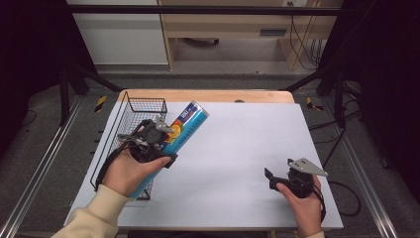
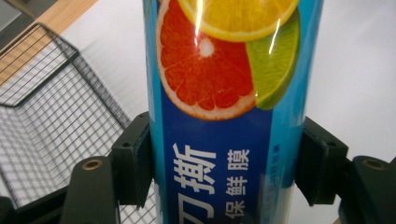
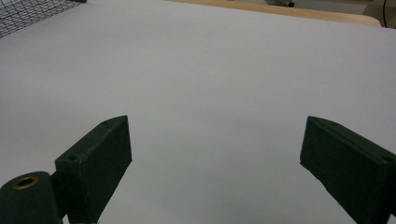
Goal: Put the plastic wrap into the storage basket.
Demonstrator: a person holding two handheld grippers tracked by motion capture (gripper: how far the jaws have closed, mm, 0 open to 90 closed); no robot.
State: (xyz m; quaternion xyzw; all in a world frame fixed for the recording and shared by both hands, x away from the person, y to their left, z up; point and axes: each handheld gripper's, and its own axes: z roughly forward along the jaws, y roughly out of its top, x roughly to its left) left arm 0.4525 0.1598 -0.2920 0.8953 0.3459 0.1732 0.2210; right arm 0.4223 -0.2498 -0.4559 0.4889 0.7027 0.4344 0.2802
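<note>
Done: our left tongs [image 1: 166, 130] pinch the tube [image 1: 185, 126] above the basket [image 1: 130, 106].
Left: we set it down.
Right tongs [image 1: 271, 177]: spread, idle.

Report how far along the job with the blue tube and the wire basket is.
Done: the left gripper is shut on the tube, lifted and tilted at the basket's right edge. In hand: carrying it. Left: probably setting it in the basket and releasing. The right gripper rests open over the bare mat.
</note>
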